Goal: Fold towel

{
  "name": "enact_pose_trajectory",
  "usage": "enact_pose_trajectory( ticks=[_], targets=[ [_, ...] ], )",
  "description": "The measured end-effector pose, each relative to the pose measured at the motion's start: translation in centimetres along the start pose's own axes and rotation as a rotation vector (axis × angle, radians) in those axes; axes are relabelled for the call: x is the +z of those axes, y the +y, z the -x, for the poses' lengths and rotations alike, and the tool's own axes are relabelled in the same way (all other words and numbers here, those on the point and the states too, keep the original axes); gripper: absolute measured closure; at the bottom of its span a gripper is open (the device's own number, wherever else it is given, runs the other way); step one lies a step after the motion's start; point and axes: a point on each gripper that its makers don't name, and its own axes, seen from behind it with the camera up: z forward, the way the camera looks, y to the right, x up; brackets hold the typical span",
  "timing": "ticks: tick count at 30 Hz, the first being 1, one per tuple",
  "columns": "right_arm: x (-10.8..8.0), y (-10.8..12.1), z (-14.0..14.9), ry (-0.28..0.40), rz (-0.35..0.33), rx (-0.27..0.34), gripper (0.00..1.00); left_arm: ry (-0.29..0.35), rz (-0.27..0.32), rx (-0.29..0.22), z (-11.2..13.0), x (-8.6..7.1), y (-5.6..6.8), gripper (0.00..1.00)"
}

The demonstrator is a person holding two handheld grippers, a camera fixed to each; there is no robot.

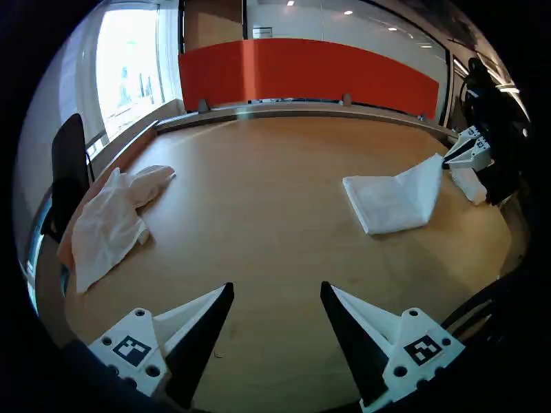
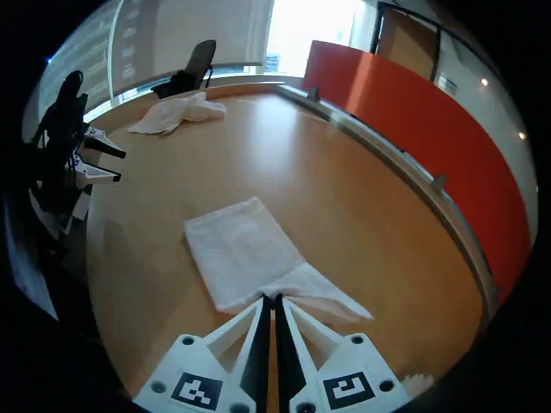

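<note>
The right hand-held gripper (image 2: 270, 303) has its two fingers drawn almost together, with only a thin slit between them, and both press on the near edge of the white towel (image 2: 237, 251). The rest of the towel lies folded into a flat rectangle on the wooden table (image 2: 330, 179), just ahead of those fingers. In the left gripper view the pinched part stands up off the table as a raised flap leading to the fingertips. The left hand-held gripper (image 1: 275, 292) is spread wide and holds nothing; bare tabletop shows between its fingers, and the towel lies well apart from it, off to its right. A crumpled white cloth (image 1: 110, 220) lies near the table's edge on its left, far from the towel. A red partition (image 1: 310, 69) runs along the far side of the table, and a dark chair (image 1: 69, 165) stands beyond the edge near the cloth, in front of a bright window.
</note>
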Motion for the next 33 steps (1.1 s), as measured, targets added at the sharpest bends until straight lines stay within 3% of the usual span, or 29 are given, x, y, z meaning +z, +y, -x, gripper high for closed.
enact_pose_trajectory(
  ticks=[11, 20, 29, 33],
  targets=[
    [2.2, -2.6, -3.4, 0.012, -0.077, -0.108, 0.96, 0.008, -0.008, -0.005, -0.2, -0.5, 0.0, 0.06],
    [5.5, -6.1, -5.5, 0.005, -0.163, -0.180, 0.96, 0.019, -0.036, -0.022, -0.2, -1.3, -0.7, 0.06],
    [10.0, -9.6, -5.0, -0.037, -0.249, -0.160, 0.96, 0.016, -0.058, -0.042, 0.6, -2.1, -1.4, 0.06],
    [10.7, -10.0, -4.7, -0.047, -0.256, -0.149, 0.96, 0.013, -0.060, -0.051, 1.0, -2.3, -1.5, 0.06]
  ],
)
